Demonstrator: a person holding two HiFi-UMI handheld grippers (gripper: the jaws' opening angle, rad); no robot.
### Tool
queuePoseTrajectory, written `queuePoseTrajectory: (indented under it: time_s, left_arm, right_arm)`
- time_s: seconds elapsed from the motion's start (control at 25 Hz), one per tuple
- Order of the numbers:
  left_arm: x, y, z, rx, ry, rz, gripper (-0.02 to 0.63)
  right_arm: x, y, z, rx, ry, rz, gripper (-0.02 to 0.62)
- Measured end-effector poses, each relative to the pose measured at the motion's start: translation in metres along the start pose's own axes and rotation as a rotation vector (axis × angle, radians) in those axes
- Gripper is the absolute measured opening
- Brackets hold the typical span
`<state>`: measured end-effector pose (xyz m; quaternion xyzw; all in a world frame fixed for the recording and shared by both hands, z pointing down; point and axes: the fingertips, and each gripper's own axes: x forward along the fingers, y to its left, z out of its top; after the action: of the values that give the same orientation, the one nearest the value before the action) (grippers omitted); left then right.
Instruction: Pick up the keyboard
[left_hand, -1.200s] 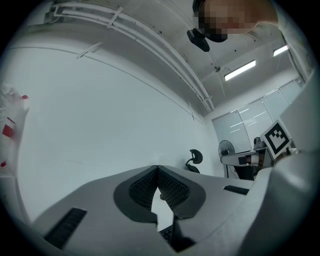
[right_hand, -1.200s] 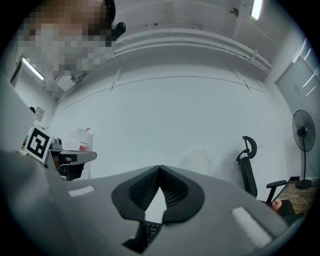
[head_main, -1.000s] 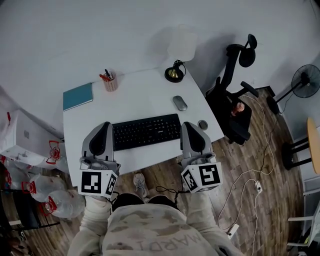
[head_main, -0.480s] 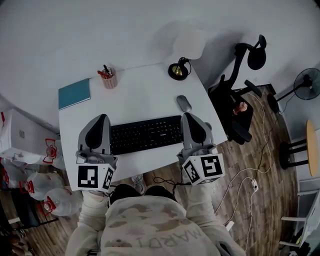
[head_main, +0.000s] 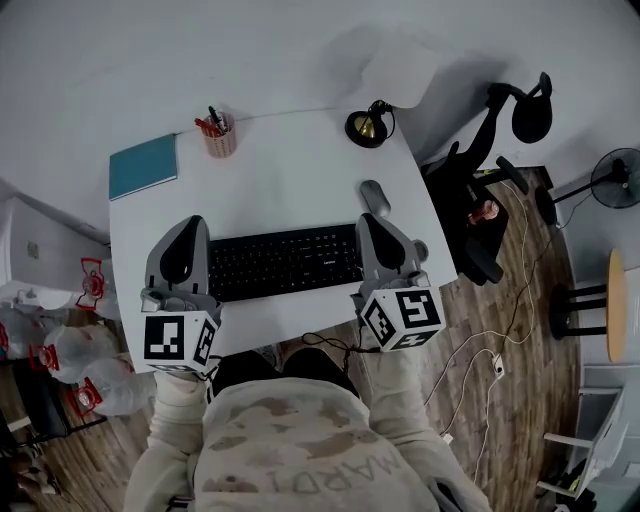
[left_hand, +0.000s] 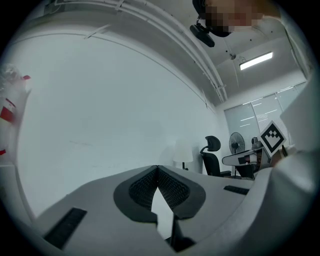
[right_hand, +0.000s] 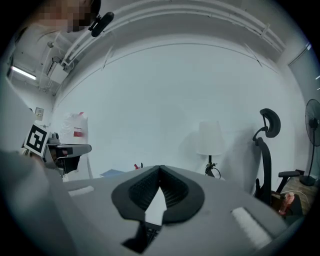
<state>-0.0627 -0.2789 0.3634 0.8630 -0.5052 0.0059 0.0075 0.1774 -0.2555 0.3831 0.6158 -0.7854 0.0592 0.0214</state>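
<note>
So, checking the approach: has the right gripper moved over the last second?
Yes. The right gripper has advanced along the right end of the keyboard, toward the mouse.

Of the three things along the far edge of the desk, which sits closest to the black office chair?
The lamp, at the far right corner; the pencil cup and teal notebook lie further left.

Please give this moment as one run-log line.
phase: pre-grasp | left gripper: shut, empty, beside keyboard left end | right gripper: shut, empty, beside right end | keyboard: on desk
</note>
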Motion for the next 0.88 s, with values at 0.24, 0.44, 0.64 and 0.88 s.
queuePoseTrajectory:
  time_s: [0.24,0.44,0.64,0.88]
  left_arm:
    - [-0.003,0.005,-0.031,-0.029,0.081,0.058,0.005]
    - [-0.009,0.006,-0.062,-0.052,0.163,0.107,0.005]
    - [-0.018,0.006,-0.091,-0.102,0.225,0.144,0.005]
    - [-0.025,0.013,-0.118,-0.108,0.296,0.163,0.005]
  right_arm:
    - [0.012,-0.012,-0.037,0.045,0.111,0.025,0.011]
    - [0.015,-0.02,-0.07,0.061,0.196,0.042,0.011]
    - [0.015,-0.03,-0.099,0.079,0.263,0.053,0.011]
    - [0.014,-0.044,-0.129,0.094,0.333,0.059,0.032]
